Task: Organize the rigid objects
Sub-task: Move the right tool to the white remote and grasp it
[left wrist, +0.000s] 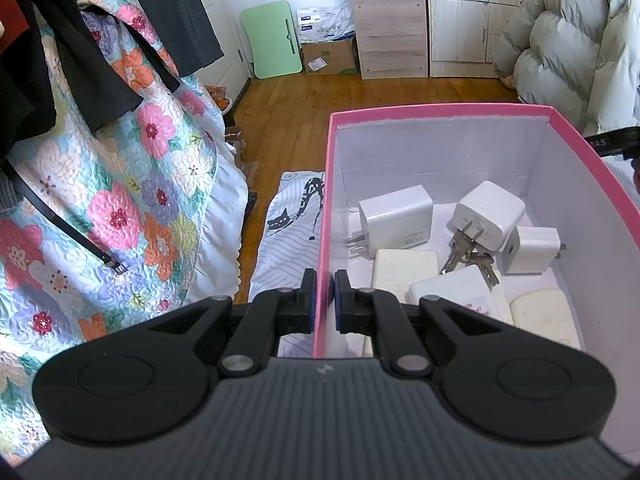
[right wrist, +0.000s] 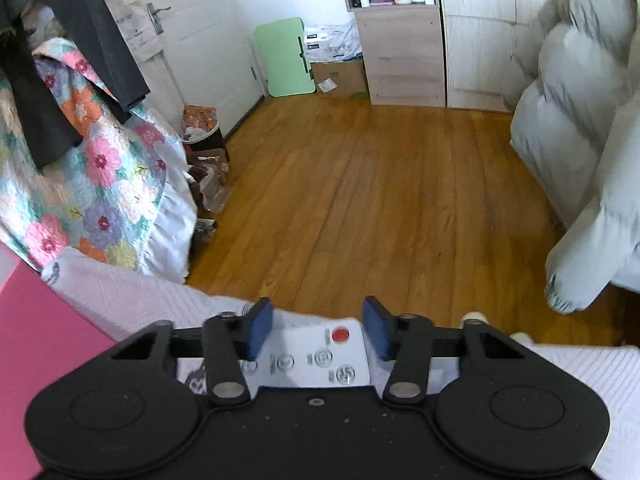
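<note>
My left gripper (left wrist: 323, 282) is shut on the left wall of a pink box (left wrist: 325, 200), one finger outside and one inside. The box holds white chargers (left wrist: 396, 220), keys (left wrist: 466, 254) and white flat blocks (left wrist: 404, 274). My right gripper (right wrist: 318, 326) is open with its blue pads on either side of a white remote control (right wrist: 316, 356) that has a red button and lies on a white striped cloth. I cannot tell whether the pads touch the remote. The pink box's outer wall (right wrist: 36, 344) shows at the left of the right wrist view.
A floral quilt (left wrist: 120, 200) hangs at the left with dark clothes over it. Wooden floor (right wrist: 380, 200) lies ahead. A puffy grey coat (right wrist: 580, 120) hangs at the right. A cabinet (right wrist: 404, 52), a green board and cardboard boxes stand at the far wall.
</note>
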`<state>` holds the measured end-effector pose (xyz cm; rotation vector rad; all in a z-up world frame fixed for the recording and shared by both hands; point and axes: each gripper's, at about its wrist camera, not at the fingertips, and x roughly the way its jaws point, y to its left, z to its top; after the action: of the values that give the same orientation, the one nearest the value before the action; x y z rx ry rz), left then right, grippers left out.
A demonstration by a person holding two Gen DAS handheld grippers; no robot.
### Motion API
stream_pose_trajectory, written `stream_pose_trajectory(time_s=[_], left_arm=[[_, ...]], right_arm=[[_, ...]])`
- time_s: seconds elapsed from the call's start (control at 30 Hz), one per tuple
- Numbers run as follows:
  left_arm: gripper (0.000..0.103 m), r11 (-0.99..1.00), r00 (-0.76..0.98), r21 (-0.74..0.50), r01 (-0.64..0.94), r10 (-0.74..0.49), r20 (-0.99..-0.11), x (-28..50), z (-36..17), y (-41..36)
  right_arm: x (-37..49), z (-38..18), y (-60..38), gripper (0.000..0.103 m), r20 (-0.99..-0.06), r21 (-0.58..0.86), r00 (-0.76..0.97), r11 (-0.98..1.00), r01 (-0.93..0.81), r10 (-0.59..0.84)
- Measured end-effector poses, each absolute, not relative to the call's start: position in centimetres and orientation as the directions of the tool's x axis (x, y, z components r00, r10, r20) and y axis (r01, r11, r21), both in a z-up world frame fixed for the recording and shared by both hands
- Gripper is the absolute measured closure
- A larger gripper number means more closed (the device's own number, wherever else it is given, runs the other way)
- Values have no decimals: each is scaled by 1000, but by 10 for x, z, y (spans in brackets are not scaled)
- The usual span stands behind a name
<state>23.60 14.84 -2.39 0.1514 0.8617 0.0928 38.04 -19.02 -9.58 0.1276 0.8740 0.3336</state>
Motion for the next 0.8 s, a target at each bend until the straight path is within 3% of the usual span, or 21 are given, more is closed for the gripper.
stream_pose_trajectory(time_s=[0.17,0.37,0.47,0.67,0.8], left_arm=[[96,987,648,162,-25,139,-749,237,-23,149],[96,986,648,163,-24,140,-748,237,-23,150],[96,986,648,167,-23,142,-748,237,-23,151],[95,984,647,176,-23,149,-748,237,-23,151],[95,985,647,172,-24,147,-748,238,-23,151]], right_arm=[[360,-90,-198,73,-709,256,576,909,-329,408],[332,-86,-204,73,-740,320,432,835,-448,516],[315,-81,-200,71,-750,377,326,777,-505,575],[311,-71,-175,46,-734,254,435,805,-537,522],[330,-84,-150,45,-759,166,487,852,-497,432]])
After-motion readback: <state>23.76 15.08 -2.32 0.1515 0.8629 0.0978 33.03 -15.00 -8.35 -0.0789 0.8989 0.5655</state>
